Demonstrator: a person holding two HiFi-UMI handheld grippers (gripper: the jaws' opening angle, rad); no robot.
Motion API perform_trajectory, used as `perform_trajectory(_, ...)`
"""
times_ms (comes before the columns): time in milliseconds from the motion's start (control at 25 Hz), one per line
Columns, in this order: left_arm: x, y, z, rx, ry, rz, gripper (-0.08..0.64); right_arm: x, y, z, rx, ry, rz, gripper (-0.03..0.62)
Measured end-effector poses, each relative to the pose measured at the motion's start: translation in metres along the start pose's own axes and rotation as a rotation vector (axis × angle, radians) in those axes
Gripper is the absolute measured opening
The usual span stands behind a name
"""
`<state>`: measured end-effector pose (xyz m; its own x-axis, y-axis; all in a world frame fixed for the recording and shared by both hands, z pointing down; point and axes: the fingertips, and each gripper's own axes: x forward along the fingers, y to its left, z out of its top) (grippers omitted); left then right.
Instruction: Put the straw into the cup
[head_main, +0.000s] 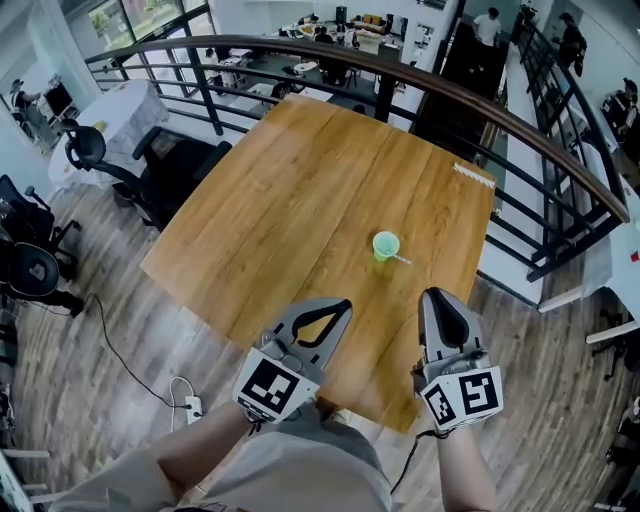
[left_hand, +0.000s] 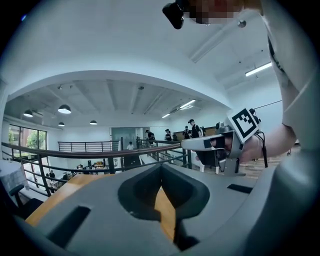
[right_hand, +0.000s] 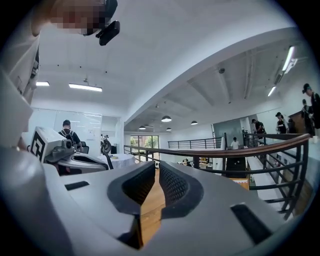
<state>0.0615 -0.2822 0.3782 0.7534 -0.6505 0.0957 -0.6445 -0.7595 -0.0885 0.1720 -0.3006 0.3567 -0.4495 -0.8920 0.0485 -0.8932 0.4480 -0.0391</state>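
A small green cup (head_main: 386, 244) stands upright on the wooden table (head_main: 290, 200), right of centre. A short white straw (head_main: 401, 259) lies at the cup's near right side, touching or almost touching it. A longer white strip (head_main: 474, 175) lies by the table's far right edge. My left gripper (head_main: 344, 303) hovers over the near edge, shut and holding nothing. Level with it to the right, my right gripper (head_main: 432, 294) is also shut and holds nothing. Both sit well short of the cup. Neither gripper view shows the cup or straw; each shows only the closed jaws (left_hand: 161, 168) (right_hand: 156, 169) and the other gripper.
A dark railing (head_main: 520, 130) curves round the table's far and right sides. Black office chairs (head_main: 150, 170) stand to the left. A cable and power strip (head_main: 190, 405) lie on the wood floor at the near left. People stand in the distance.
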Motion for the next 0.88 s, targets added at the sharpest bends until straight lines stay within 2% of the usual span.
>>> perform_trajectory(160, -0.017, -0.012, 0.01, -0.003, 0.006, 0.001, 0.012, -0.022, 0.01, 0.003, 0.036, 0.002, 0.013, 0.037)
perform_trajectory(360, -0.029, -0.032, 0.005, 0.016, 0.038, -0.038, 0.012, -0.042, 0.025, 0.0, 0.082, 0.004, 0.025, 0.035)
perform_trajectory(880, -0.034, -0.048, -0.006, 0.025, 0.061, -0.088, 0.012, -0.07, 0.066, -0.016, 0.124, 0.065, 0.058, 0.034)
